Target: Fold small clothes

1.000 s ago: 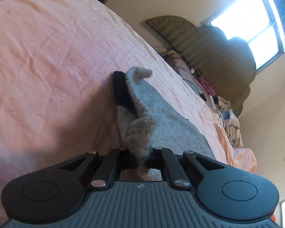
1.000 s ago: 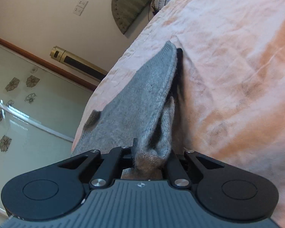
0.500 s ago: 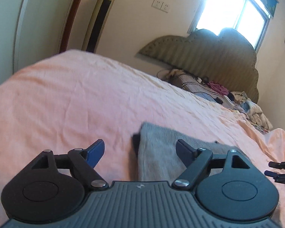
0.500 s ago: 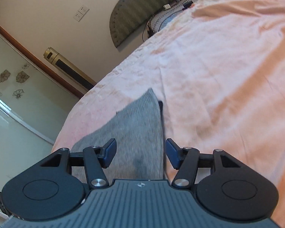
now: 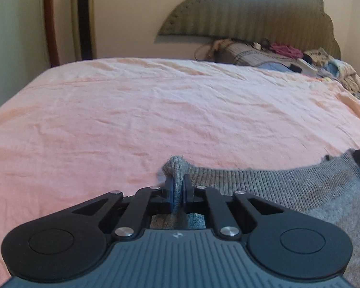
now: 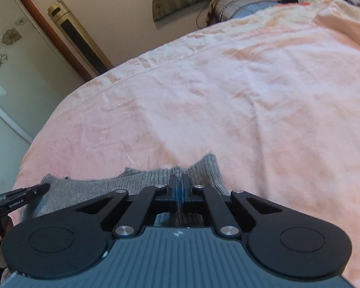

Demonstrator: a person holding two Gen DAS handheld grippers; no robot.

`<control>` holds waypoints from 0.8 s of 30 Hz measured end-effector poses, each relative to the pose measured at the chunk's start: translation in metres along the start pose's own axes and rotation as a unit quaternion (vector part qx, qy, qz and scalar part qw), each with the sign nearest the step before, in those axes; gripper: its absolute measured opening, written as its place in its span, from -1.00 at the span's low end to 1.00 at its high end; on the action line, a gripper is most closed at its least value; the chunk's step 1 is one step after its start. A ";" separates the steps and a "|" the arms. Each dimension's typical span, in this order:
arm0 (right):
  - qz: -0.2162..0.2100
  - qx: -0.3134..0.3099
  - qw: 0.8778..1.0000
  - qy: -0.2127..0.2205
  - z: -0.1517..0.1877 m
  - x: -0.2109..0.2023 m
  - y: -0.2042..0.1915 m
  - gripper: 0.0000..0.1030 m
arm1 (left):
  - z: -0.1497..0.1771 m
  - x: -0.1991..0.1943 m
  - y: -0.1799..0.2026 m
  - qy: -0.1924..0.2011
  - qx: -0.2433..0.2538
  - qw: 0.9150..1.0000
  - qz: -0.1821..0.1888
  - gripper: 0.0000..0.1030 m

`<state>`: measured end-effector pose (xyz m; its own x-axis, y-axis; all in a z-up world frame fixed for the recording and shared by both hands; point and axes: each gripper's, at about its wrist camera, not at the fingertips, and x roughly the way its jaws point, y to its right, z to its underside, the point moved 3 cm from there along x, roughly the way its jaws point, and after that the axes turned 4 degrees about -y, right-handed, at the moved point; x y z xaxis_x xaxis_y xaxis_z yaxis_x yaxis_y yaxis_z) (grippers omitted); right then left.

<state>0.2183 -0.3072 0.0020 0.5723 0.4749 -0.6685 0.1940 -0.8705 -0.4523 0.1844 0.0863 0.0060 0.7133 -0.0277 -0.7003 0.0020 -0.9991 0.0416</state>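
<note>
Both grippers have slid to new spots and pinched again. The left gripper (image 5: 177, 187) and right gripper (image 6: 179, 187) each clamp the grey knitted garment's (image 5: 288, 187) ribbed edge on the pink bed sheet (image 5: 156, 110). A heap of clothes (image 5: 288, 55) sits by the green headboard (image 5: 252, 16).

In front of me I see a wide pink bedsheet (image 5: 156, 110) with many small wrinkles, and it covers the whole bed. At the far end stands a padded olive headboard (image 5: 252, 16) against the cream wall (image 5: 127, 12), and just below it lies a pile of mixed clothes and bedding (image 5: 276, 55), with a pink piece on top. On the left side I see a tall gold tower unit (image 6: 76, 33) standing beside a brown wooden frame (image 6: 45, 26), and next to that a pale glass panel with flower drawings (image 6: 4, 38).
</note>
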 end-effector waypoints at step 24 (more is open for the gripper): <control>0.128 -0.108 0.984 0.066 0.059 0.003 -0.030 0.38 | 0.040 -0.019 0.038 0.008 0.040 0.999 -0.004 0.15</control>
<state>0.1672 -0.2718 -0.0213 0.7199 0.2284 -0.6554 0.1869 -0.9732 -0.1338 0.1432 0.0478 -0.0073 0.7251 -0.0200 -0.6883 -0.0473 -0.9987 -0.0208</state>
